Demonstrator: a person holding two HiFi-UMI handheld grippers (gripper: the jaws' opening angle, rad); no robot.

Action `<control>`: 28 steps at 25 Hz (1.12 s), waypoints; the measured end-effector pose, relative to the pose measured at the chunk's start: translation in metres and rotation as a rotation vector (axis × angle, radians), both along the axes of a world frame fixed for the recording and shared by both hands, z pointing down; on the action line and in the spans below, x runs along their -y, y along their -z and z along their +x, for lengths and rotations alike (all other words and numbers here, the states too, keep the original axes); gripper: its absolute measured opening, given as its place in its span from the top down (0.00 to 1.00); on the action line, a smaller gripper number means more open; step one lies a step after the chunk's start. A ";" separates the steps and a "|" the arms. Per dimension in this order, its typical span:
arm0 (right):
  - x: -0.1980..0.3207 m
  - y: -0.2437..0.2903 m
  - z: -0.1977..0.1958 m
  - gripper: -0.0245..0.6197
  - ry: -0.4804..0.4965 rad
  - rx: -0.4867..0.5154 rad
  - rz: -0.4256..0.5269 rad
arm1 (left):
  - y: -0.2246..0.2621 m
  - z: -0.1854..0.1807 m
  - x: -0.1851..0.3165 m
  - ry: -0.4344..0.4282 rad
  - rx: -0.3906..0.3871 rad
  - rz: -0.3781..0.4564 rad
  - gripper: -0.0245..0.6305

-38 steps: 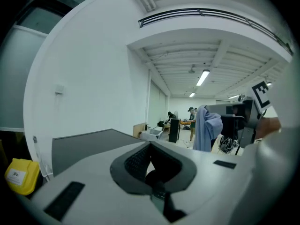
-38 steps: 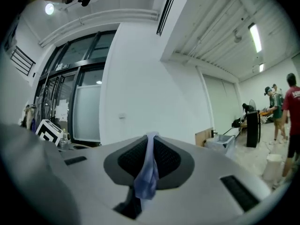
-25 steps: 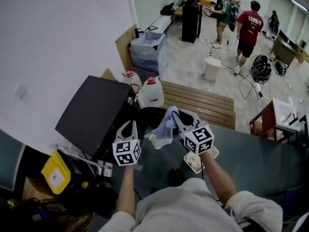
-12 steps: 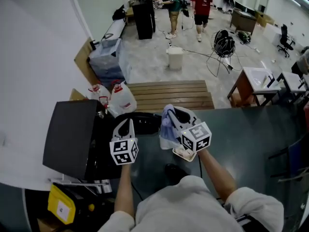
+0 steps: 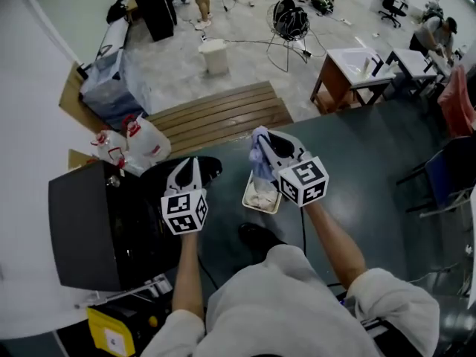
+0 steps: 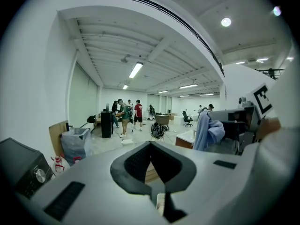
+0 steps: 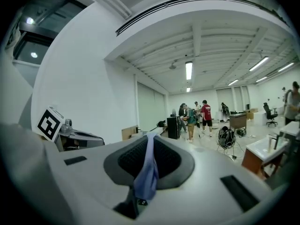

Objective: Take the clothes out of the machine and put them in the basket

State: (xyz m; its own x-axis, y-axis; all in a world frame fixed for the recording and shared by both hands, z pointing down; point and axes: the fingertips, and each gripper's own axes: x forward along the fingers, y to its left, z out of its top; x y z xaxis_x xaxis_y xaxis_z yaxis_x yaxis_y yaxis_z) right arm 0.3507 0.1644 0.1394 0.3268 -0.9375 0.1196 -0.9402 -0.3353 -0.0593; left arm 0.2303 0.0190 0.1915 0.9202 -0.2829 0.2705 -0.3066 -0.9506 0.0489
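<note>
**Station, as I see it from the remote desk**

1. Left tool (image 5: 191,163): jaws drawn together at the tips, nothing between them. It is held over the near rim of a black round container (image 5: 210,166), just right of the machine.
2. Right tool (image 5: 259,136): jaws closed on a pale blue cloth (image 5: 258,163). The fabric is pinched at the tips and hangs down the tool's left side, above the basket.
3. Basket (image 5: 247,197): small, white and shallow, standing on the tabletop directly below the right tool. Light-coloured laundry already lies in it.
4. Machine (image 5: 89,229): a black box at the tabletop's left end. I see its flat top only; its opening is not shown.
5. Tabletop (image 5: 364,162): dark.
   - Open room: broad and bare to the right of the basket.
   - Far edge: it runs on a slant along a slatted wooden platform (image 5: 223,114).
   - Right edge: a blue chair (image 5: 446,177) stands close against it.
   - Left side: crowded, with the machine, the container and two plastic jugs (image 5: 147,141) beyond them.
6. Writing:
   - Each tool's cube (image 5: 184,212) bears black-and-white square markers, with no letters.
   - The jugs' red labels are too small for me to read.
   - The white label on a yellow container (image 5: 111,335) below the machine is also too small to read.
</note>
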 end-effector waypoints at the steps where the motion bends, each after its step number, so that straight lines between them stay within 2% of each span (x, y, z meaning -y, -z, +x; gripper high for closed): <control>1: -0.004 -0.005 0.006 0.87 -0.019 0.006 -0.007 | -0.003 0.006 -0.003 -0.015 0.006 -0.006 0.93; 7: -0.032 -0.049 0.045 0.87 -0.121 0.081 -0.060 | -0.027 0.042 -0.014 -0.075 0.057 -0.039 0.93; 12: -0.035 -0.102 0.065 0.87 -0.162 0.145 -0.104 | -0.070 0.066 -0.013 -0.099 0.111 -0.081 0.93; 20: -0.033 -0.172 0.091 0.87 -0.188 0.212 -0.194 | -0.126 0.111 -0.013 -0.127 0.185 -0.147 0.93; 28: -0.026 -0.269 0.118 0.87 -0.206 0.323 -0.289 | -0.194 0.146 0.003 -0.105 0.231 -0.210 0.93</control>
State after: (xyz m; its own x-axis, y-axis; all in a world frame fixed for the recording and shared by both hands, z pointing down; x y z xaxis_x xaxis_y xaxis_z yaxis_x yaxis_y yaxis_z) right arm 0.4689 0.1901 0.4086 0.4051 -0.7705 0.4921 -0.8013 -0.5584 -0.2148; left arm 0.3762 0.0159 0.3856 0.8489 -0.1060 0.5178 -0.2336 -0.9540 0.1878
